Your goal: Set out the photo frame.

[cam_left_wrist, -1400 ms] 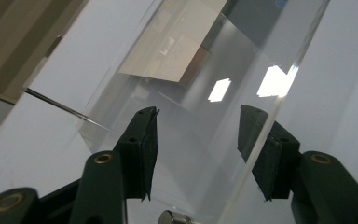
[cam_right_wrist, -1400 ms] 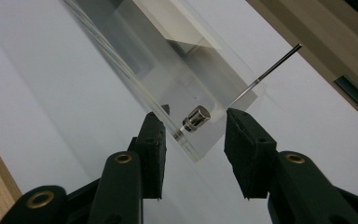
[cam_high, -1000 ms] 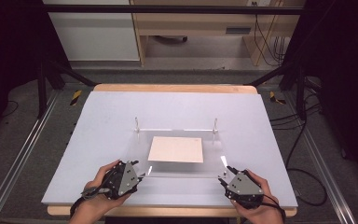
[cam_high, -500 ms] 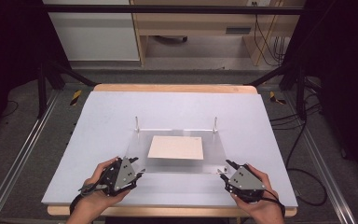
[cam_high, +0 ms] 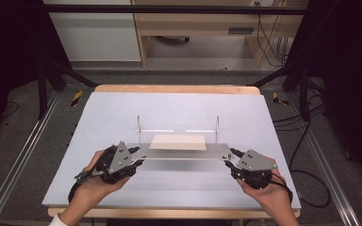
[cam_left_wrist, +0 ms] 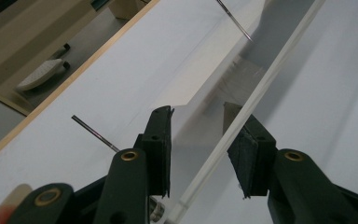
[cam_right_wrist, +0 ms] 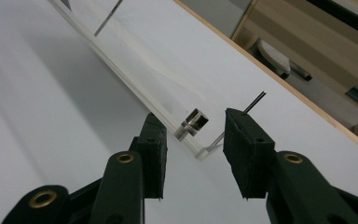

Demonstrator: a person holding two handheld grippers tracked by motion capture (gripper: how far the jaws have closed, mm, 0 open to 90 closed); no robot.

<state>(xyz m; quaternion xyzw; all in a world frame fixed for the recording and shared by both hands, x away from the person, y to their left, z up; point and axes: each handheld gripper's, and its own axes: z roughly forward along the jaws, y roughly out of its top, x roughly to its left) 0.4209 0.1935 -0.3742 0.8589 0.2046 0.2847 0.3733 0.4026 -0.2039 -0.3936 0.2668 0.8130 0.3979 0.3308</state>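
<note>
Clear acrylic plate (cam_high: 181, 151) sits mid-surface on the pale grey surface (cam_high: 179, 108), a beige rectangular sheet (cam_high: 178, 142) showing within it. Two thin metal rods (cam_high: 139, 124) stand upright at the plate's far corners; the near edge looks raised toward the person.

Left tool (cam_high: 133, 157) at the plate's near-left corner, person's left hand (cam_high: 92, 181) behind it. In the left gripper view the plate edge (cam_left_wrist: 242, 116) runs between the jaws, touching the right-hand pad (cam_left_wrist: 242, 158); the other pad stands off with a visible gap. Jaws have just been closing, not clamped.

Right tool (cam_high: 229, 157) at the near-right corner, right hand (cam_high: 268, 190) behind it. In the right gripper view the plate corner (cam_right_wrist: 200, 149) and a small metal cylindrical standoff (cam_right_wrist: 192, 124) sit between the jaws, gaps on both sides. Also just closing, pads not yet on the plate.
</note>
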